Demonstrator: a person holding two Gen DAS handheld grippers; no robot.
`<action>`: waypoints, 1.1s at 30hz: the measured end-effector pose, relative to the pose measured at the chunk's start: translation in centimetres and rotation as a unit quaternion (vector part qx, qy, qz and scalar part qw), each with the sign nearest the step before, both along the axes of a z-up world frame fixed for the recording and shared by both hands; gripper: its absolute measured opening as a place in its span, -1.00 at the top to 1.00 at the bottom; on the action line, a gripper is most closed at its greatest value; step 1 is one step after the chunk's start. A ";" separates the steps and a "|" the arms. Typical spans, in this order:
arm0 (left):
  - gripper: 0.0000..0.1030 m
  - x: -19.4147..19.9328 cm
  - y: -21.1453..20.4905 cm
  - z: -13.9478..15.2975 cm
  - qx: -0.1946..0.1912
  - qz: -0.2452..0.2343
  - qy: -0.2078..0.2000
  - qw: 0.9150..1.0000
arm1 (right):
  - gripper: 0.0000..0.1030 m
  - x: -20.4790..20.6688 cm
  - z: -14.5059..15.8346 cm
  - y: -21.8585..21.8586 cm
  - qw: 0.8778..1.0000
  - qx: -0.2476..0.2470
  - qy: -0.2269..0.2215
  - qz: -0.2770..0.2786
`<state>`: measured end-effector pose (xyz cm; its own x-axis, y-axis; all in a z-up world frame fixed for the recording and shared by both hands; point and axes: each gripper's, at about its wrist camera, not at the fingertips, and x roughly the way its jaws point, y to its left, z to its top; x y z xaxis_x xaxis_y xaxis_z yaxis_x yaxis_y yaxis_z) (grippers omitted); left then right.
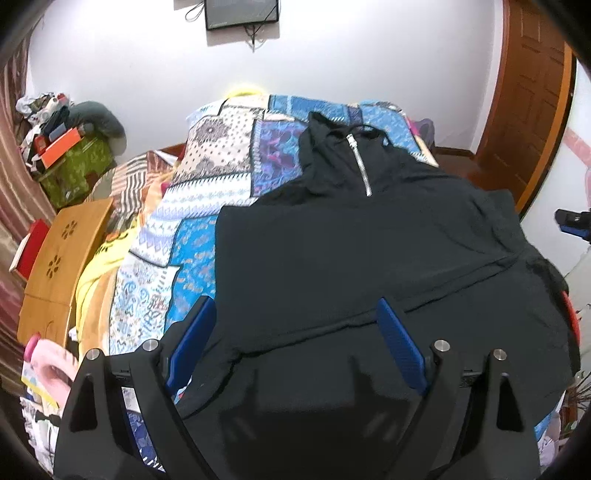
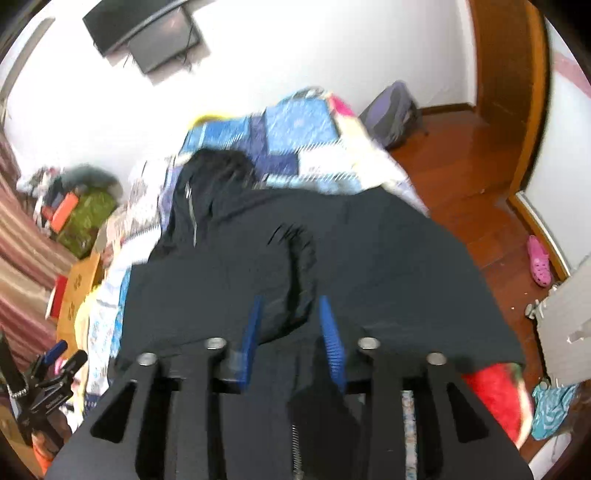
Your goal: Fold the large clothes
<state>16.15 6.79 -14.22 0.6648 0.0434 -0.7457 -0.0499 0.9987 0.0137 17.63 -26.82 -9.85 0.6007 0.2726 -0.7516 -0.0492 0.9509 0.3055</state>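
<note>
Black zip-neck top (image 1: pixel 369 251) lies spread flat on the patchwork bedspread (image 1: pixel 221 177), collar toward the far wall, short silver zipper (image 1: pixel 360 164) at the neck. One sleeve (image 2: pixel 295 273) is folded in across the body and ends near the hem in a rumpled loop.

Left gripper (image 1: pixel 295 332): jaws spread wide over the hem on that side, blue pads (image 1: pixel 400 347) clear of the cloth, nothing pinched. Released.

Right gripper (image 2: pixel 291 343): jaws part-open and straddling the end of the folded sleeve. Fabric sits between the pads, but they don't look pressed on it; view is motion-blurred, so not certain. Reads as let go.

Around it: wooden lap tray (image 1: pixel 62 251) and yellow cloth (image 1: pixel 107 258) along the bed's left edge, green box (image 1: pixel 79 170) piled with clutter in the corner, dark screen (image 1: pixel 242 13) on the white wall. Grey backpack (image 2: pixel 391 114) and a pink clog (image 2: pixel 538 260) on the wood floor to the right, beside the door frame (image 1: pixel 532 92).
</note>
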 end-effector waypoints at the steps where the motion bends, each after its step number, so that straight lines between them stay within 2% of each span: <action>1: -0.71 0.1 -0.2 0.3 -0.003 -0.003 -0.004 1.000 | 0.15 -0.7 0.7 -1.1 1.000 0.001 -0.013 -0.016; 5: -0.71 0.6 -1.2 1.4 -0.013 -0.013 -0.020 1.000 | 0.05 -2.4 2.1 -4.2 0.997 0.008 -0.037 -0.062; 9: -0.72 1.1 -2.3 2.0 -0.025 -0.026 -0.029 0.999 | -0.01 -4.1 1.7 -7.7 0.993 0.029 -0.034 -0.113; 14: -0.72 1.6 -4.1 1.5 -0.029 -0.044 -0.023 0.998 | -0.01 -4.9 -1.2 -11.3 0.986 0.058 0.011 -0.159; 19: -0.72 2.4 -5.4 0.1 -0.030 -0.055 0.001 0.998 | -0.01 -4.6 -5.2 -14.1 0.974 0.093 0.054 -0.197; 23: -0.72 3.1 -6.2 -1.1 -0.028 -0.058 0.019 0.998 | -0.01 -3.4 -9.4 -16.1 0.958 0.133 0.114 -0.226; 25: -0.72 3.4 -6.4 -1.5 -0.024 -0.058 0.023 0.998 | -0.01 -2.9 -11.5 -17.0 0.946 0.168 0.139 -0.239; 28: -0.72 3.8 -6.7 -2.0 -0.025 -0.057 0.032 0.998 | -0.01 -2.7 -12.5 -17.7 0.935 0.208 0.130 -0.256; 33: -0.72 4.9 -6.7 -3.0 -0.036 -0.056 0.049 0.997 | -0.01 -1.1 -13.4 -18.1 0.932 0.202 0.135 -0.270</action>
<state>21.03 0.05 -17.19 0.5856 -0.0831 -0.8063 0.0602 0.9964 -0.0590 16.52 -44.93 -23.23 0.5360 0.2785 -0.7969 0.5337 0.6197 0.5755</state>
